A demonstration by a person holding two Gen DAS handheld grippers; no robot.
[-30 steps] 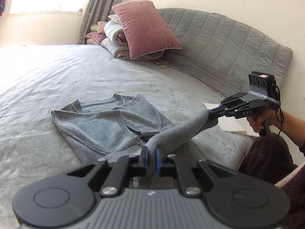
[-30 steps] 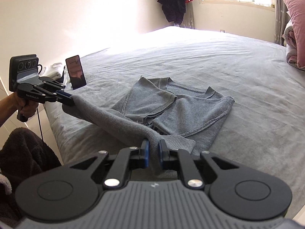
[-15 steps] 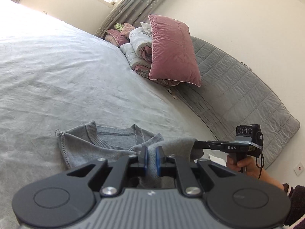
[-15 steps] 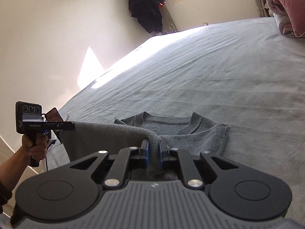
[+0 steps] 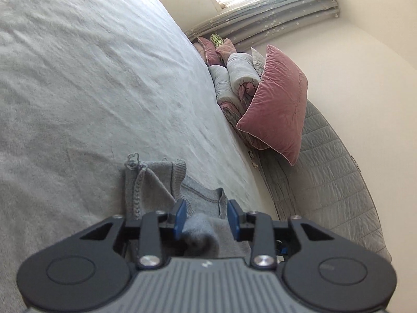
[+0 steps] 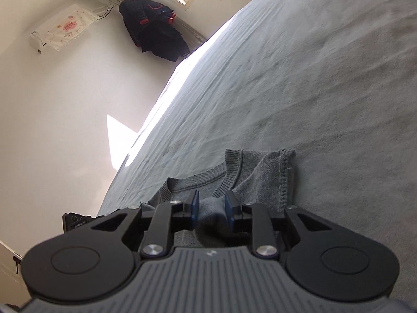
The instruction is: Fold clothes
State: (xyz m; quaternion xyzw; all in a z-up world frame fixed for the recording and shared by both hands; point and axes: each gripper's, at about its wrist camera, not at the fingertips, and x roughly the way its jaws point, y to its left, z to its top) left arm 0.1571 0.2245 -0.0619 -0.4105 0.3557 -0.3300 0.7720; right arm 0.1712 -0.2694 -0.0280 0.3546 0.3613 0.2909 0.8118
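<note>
On wrinkled bedsheet [image 5: 104, 83], knitted grey sweater [image 5: 156, 182], seemingly folded.

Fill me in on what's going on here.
A person with a handheld gripper in each hand is folding a grey knit sweater on a bed with a grey bedspread. The bottom part has been laid up over the top. Both the left gripper and right gripper are opening their jaws, with bunched sweater fabric loose between them.
</note>
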